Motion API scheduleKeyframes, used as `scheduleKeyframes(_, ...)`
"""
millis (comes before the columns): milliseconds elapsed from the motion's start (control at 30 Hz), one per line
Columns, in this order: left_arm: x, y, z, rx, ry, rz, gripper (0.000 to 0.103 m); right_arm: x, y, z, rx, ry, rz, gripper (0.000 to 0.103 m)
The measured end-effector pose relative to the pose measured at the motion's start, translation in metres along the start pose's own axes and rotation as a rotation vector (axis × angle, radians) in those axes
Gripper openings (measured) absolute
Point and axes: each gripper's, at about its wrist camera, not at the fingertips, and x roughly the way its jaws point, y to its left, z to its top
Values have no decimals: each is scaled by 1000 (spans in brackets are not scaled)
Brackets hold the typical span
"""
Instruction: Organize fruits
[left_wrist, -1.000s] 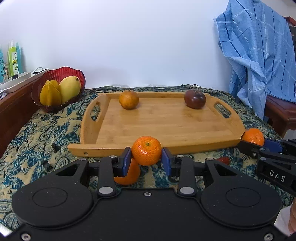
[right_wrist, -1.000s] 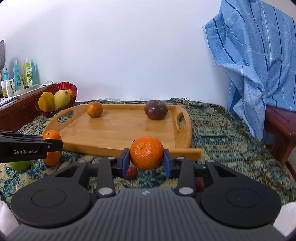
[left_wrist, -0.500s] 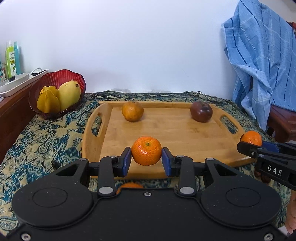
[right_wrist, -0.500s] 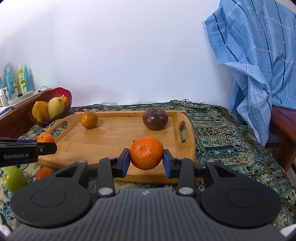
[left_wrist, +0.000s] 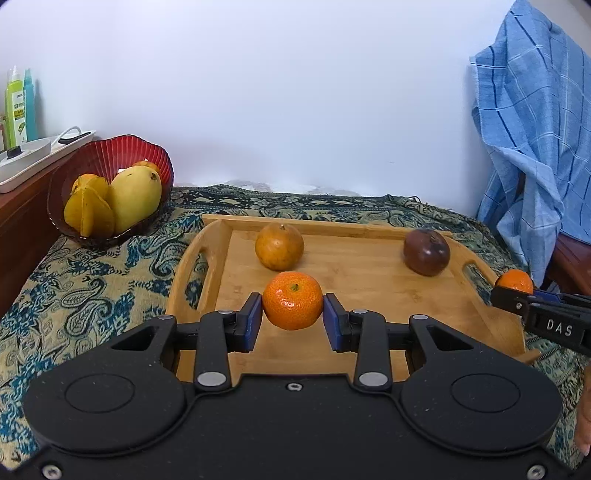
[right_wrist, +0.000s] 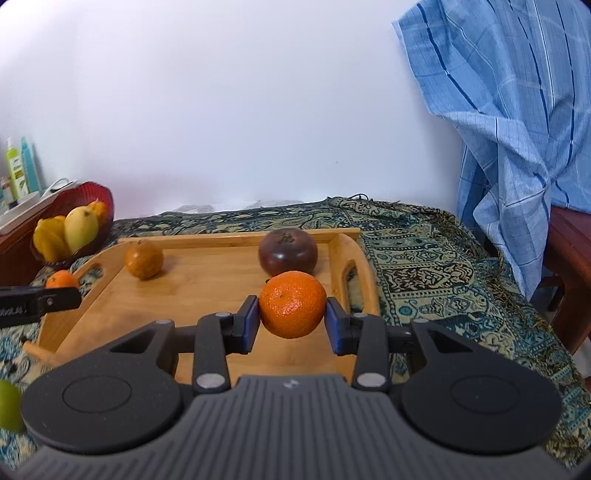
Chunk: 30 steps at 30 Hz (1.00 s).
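Left hand-held gripper (left_wrist: 292, 320): clenched on a small mandarin (left_wrist: 292, 305), held over the wooden tray (left_wrist: 369, 295), near its front edge.
Right hand-held gripper (right_wrist: 291, 320): clenched on a larger mandarin (right_wrist: 292, 304), over the tray's right front, just before the dark fruit (right_wrist: 287, 252).
Brown fruit (left_wrist: 279, 246): at the tray's left rear.
Risk, release: round fruit may roll along the flat tray if let go from height.
Risk, crowding: the right load may nudge the dark fruit.
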Motion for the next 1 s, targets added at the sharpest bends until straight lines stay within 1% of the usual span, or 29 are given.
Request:
scheduleKeyframes(100, 12, 3, 6, -8, 6, -8, 34, 13, -7, 7, 24, 22, 9, 42)
scheduleKeyframes(167, 23, 6, 12, -21, 24, -13, 34, 22, -11, 11, 25, 42, 2, 42)
scheduleKeyframes(300, 42, 7, 17, -12, 46, -5, 34, 38, -17, 14, 34, 78, -7, 42)
scheduleKeyframes(400, 55, 9, 19, -26, 73, -5, 34, 47, -17, 15, 22, 93, -13, 42)
scheduleKeyframes(567, 73, 11, 20, -33, 91, 0, 34, 62, -16, 15, 9, 126, -12, 42)
scheduleKeyframes(667, 81, 13, 21, -44, 104, 2, 34, 69, -14, 14, 10, 135, -9, 42)
scheduleKeyframes(1000, 102, 15, 22, -21, 116, 21, 34, 89, -7, 16, -19, 155, -15, 42)
